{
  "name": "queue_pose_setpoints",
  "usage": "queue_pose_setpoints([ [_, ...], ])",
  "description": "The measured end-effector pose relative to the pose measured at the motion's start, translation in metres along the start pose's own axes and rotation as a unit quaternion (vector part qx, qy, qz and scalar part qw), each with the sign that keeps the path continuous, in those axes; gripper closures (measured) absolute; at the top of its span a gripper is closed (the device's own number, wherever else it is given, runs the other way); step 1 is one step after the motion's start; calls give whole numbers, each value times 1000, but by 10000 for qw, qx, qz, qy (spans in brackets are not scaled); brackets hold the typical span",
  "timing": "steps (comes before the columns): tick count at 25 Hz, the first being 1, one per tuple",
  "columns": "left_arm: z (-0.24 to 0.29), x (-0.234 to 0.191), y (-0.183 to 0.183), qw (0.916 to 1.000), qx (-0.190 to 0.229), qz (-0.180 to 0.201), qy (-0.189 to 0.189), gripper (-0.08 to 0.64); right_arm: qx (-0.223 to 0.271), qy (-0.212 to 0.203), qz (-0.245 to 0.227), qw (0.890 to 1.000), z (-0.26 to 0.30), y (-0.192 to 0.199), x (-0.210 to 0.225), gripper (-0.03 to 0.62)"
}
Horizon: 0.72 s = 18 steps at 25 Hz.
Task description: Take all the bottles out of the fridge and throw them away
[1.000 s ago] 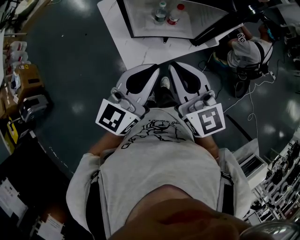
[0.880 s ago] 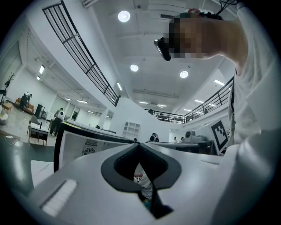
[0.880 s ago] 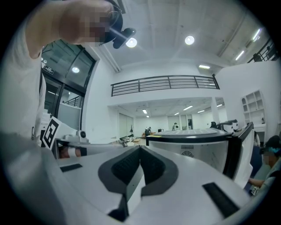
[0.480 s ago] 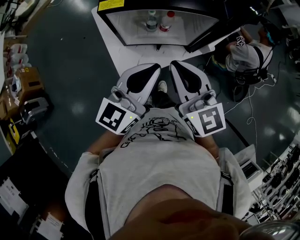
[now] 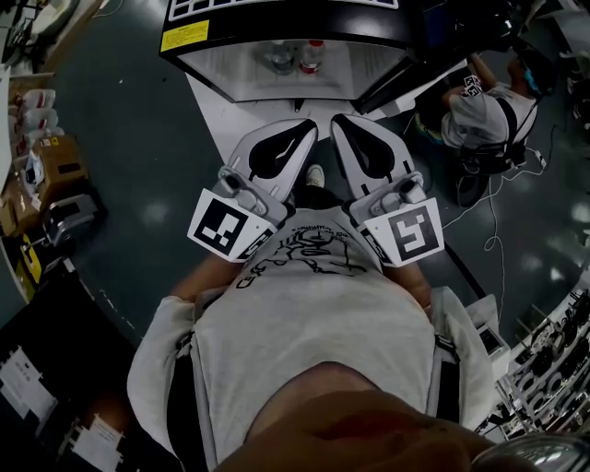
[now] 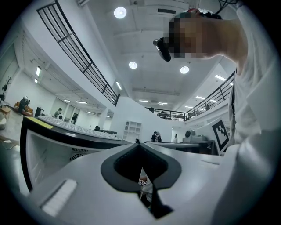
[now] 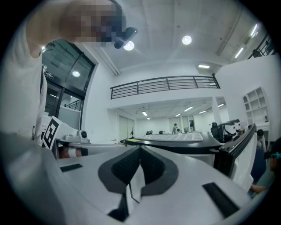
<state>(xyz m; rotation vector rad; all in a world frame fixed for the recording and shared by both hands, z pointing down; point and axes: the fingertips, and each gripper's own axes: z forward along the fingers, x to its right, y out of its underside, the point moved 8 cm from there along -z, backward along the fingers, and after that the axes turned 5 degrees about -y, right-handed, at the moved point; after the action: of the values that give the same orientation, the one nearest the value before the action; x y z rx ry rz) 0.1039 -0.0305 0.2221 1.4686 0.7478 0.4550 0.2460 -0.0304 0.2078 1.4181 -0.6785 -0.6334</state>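
Showed clear bottle and red-capped bottle upright, side by side, inside open fridge; held left gripper and right gripper level, clenched on nothing, just outside fridge, apart from both bottles.

The fridge stood open straight ahead of the left gripper and the right gripper, both closed, empty and side by side. The way from their tips to the lit opening was free over the white base. Inside, a clear bottle and a red-capped bottle stood close together, with room on either side. The open door walled the right. A crouching person and cables lay beyond it. The floor gave room on the left.
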Motion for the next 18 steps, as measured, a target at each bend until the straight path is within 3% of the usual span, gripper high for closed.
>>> queue_pose_setpoints([
  [9,24,10,6,9998,-11,71,-181,549,30,-94,5,10000,-12,2,28,583],
  [18,16,-4,8,9995,-11,30,-324,549,-69,-214,-6,9997,4,5,24,583],
])
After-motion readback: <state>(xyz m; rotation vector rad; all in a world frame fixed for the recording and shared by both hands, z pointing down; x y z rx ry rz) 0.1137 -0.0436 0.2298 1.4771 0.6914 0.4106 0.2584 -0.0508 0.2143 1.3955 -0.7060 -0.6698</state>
